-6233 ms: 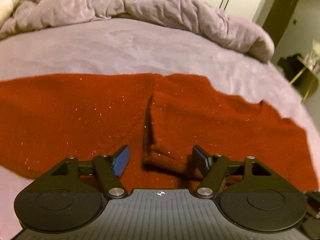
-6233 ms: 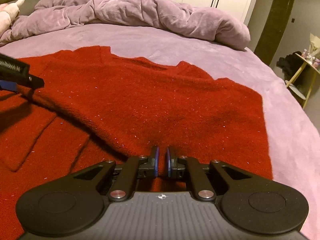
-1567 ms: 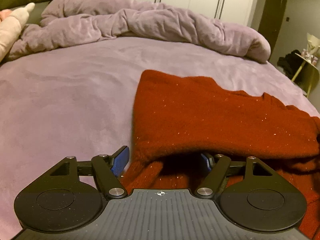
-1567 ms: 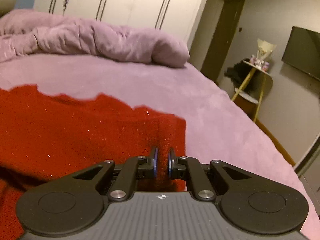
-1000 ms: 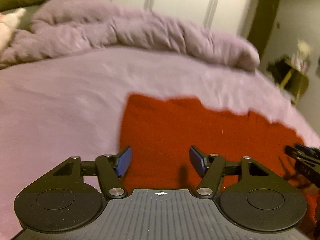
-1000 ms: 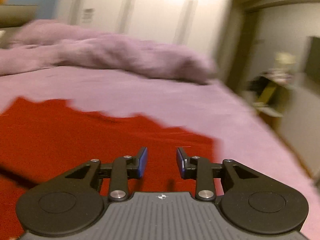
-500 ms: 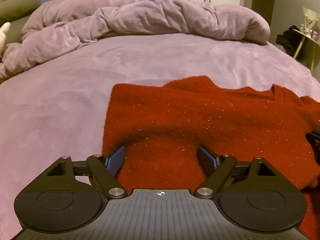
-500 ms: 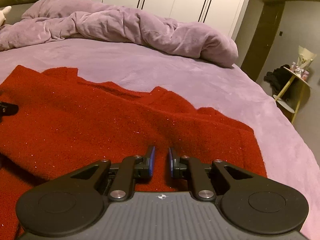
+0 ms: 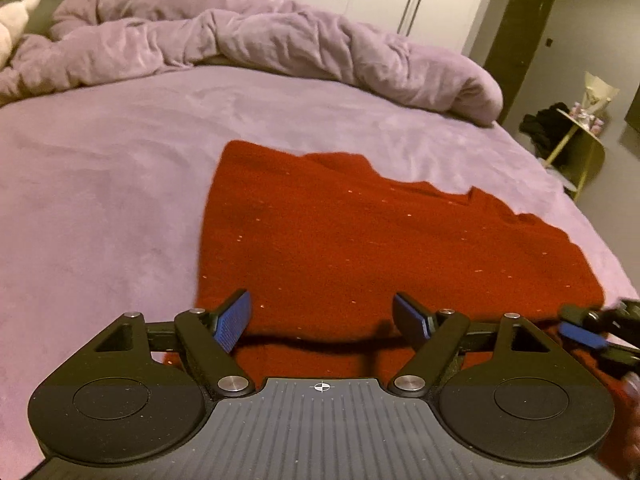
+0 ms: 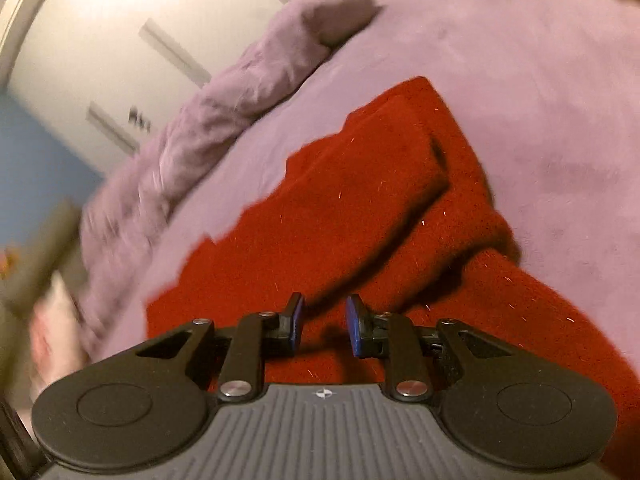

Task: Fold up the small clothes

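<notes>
So the red sweater is lying folded over on the purple bedspread, on the near side of the bed from the bunched-up duvet. Everything below is relative to that sweater.

My left gripper hovers over its near edge with the jaws spread wide, nothing pinched. They're just starting to ease inward, with only the top layer of knit lying below the gap. My right gripper is tilted way over above the sweater's right end, near the loose flap that sits on top there. Its jaws are only a little apart and opening, with nothing gripped between the pads. In the left view it pokes in just off the sweater's right near corner.

How I'd do this step well, I reckon: level out the right one first, since a rolled grab would twist the knit. Then pinch both near corners, catching all layers, not just the top one. Lift together and carry the edge over evenly so the fold line stays straight. The knit is thick and floppy, so a slow move should keep that loose flap from sliding out.
</notes>
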Action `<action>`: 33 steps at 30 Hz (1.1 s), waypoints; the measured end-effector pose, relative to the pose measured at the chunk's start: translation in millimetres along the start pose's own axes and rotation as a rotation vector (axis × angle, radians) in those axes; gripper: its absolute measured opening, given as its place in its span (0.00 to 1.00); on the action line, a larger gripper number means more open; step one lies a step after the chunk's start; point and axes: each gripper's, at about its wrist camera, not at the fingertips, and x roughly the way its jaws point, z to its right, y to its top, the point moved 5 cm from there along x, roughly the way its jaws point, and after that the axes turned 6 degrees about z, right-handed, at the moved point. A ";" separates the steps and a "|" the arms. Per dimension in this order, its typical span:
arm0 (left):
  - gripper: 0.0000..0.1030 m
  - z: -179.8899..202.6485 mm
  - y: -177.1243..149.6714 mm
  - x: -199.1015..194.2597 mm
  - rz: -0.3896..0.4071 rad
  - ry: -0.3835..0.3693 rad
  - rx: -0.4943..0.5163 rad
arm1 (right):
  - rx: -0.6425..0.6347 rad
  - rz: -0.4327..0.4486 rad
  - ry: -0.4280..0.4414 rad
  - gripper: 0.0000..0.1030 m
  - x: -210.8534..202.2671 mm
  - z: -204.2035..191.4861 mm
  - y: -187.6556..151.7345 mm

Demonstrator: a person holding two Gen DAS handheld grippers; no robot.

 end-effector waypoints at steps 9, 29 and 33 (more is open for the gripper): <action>0.79 -8.1 -0.7 7.6 -0.019 0.045 0.009 | 0.281 0.039 0.130 0.07 2.6 23.3 9.9; 0.91 -52.6 -68.8 -110.7 -0.104 0.045 0.122 | -0.467 -0.063 -0.096 0.81 -131.6 -26.0 -47.4; 0.92 -62.6 -109.9 -166.6 -0.134 0.054 0.133 | -0.511 -0.072 -0.193 0.81 -209.0 7.9 -86.3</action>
